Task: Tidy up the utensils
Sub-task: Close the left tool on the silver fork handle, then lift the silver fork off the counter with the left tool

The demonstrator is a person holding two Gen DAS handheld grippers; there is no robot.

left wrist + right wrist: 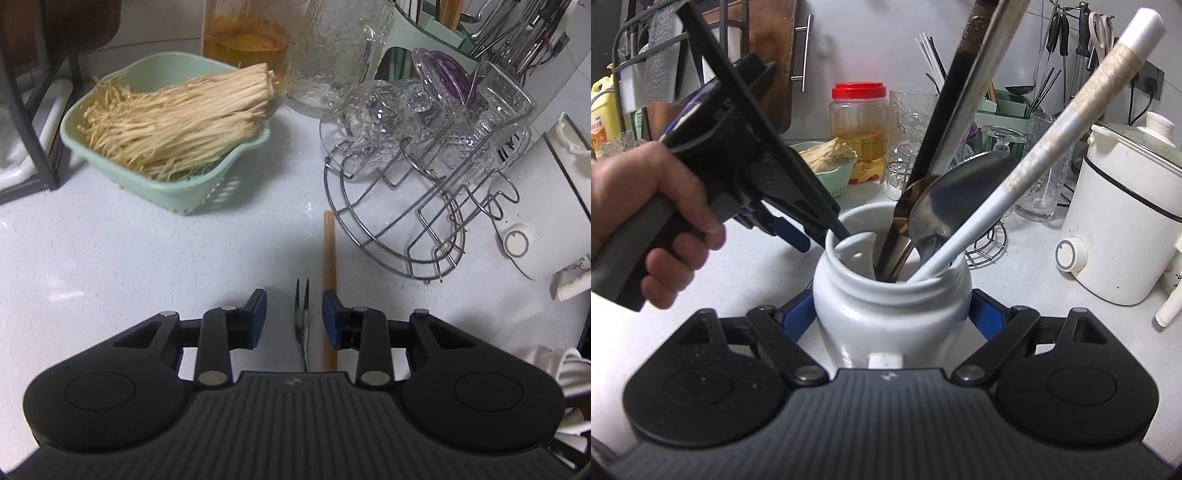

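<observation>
The right claw (892, 325) clamps the white jar (892, 314) (steadying it), while the left claw (294, 319) hangs open over the fork (302, 321) lying beside the chopstick (330, 280) on the tabletop (147, 266); it should close on the fork alone.

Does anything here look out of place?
Yes: a small fork and a wooden chopstick lie loose on the counter between the left gripper's open fingers, while other utensils stand in the white jar.
</observation>
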